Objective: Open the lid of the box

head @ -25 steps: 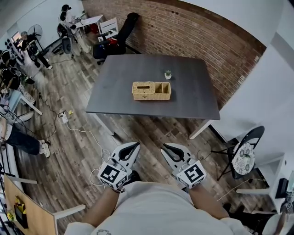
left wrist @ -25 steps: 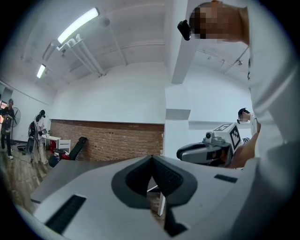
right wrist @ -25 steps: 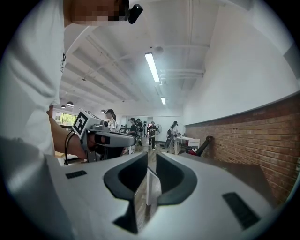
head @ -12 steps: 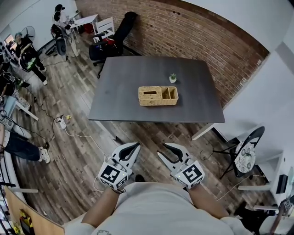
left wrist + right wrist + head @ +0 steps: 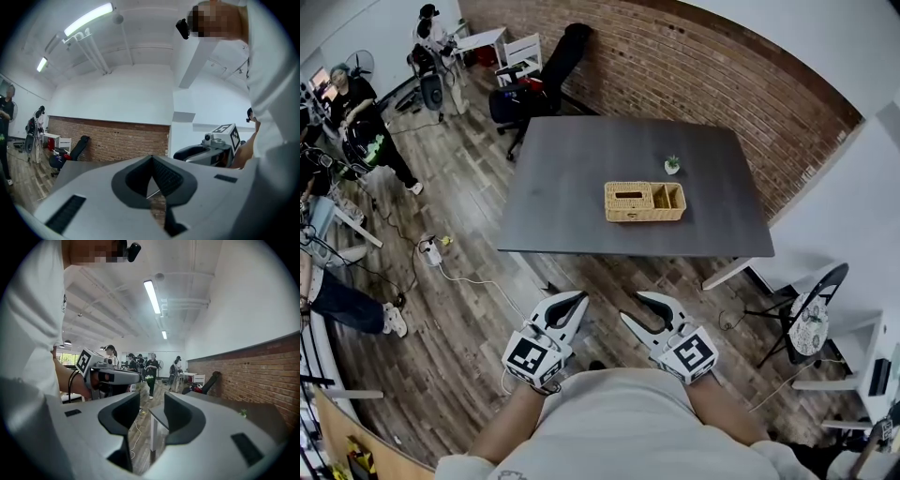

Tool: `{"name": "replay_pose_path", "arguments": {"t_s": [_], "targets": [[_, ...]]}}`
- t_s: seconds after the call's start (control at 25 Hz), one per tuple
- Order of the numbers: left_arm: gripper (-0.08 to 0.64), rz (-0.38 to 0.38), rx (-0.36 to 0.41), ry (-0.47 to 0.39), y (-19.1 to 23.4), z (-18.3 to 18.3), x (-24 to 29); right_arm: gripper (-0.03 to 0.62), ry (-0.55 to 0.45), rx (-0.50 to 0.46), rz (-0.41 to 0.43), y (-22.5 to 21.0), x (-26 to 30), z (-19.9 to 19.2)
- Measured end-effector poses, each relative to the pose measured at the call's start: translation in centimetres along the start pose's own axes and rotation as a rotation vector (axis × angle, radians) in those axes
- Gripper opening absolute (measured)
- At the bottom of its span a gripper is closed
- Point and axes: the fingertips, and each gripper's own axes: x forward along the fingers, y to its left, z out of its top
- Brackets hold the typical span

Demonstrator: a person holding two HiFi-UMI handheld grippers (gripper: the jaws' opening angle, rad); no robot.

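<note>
Wooden floor (image 5: 478, 309) is lying beneath both grippers, well short of the counter (image 5: 562, 187). I am holding the left gripper (image 5: 572, 301) closed and empty. The right gripper (image 5: 634, 307) has just been opening its jaws, with nothing between them. The wicker box (image 5: 644, 201) is sitting mid-counter with its lid (image 5: 628, 196) apparently still down, so approach, grasp and lift are all remaining.

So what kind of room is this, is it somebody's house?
Probably not a house. It looks like an office or workshop: a brick wall, a black office chair near a big dark table, long ceiling strip lights, and several people standing around.
</note>
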Motion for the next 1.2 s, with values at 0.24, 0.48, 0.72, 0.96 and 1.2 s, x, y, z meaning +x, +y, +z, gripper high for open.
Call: {"name": "replay_pose_path", "arguments": {"t_s": [0.24, 0.48, 0.72, 0.96, 1.2], "targets": [[0.011, 0.005, -0.013, 0.009, 1.8, -0.4, -0.6, 0.175, 0.013, 0.002, 0.02, 0.6, 1.9, -0.1], [0.011, 0.014, -0.011, 0.015, 2.9, -0.7, -0.2, 0.176, 0.008, 0.01, 0.031, -0.4, 3.1, -0.6], [0.011, 0.038, -0.009, 0.037, 4.8, -1.1, 0.9, 0.176, -0.007, 0.016, 0.062, -2.2, 5.2, -0.7], [0.011, 0.049, -0.01, 0.04, 7.2, -1.3, 3.8, 0.176, -0.001, 0.017, 0.074, -5.4, 7.1, -1.0], [0.011, 0.037, -0.019, 0.059, 8.7, -1.3, 8.6, 0.176, 0.002, 0.038, 0.065, -10.4, 7.6, -1.4]]}}
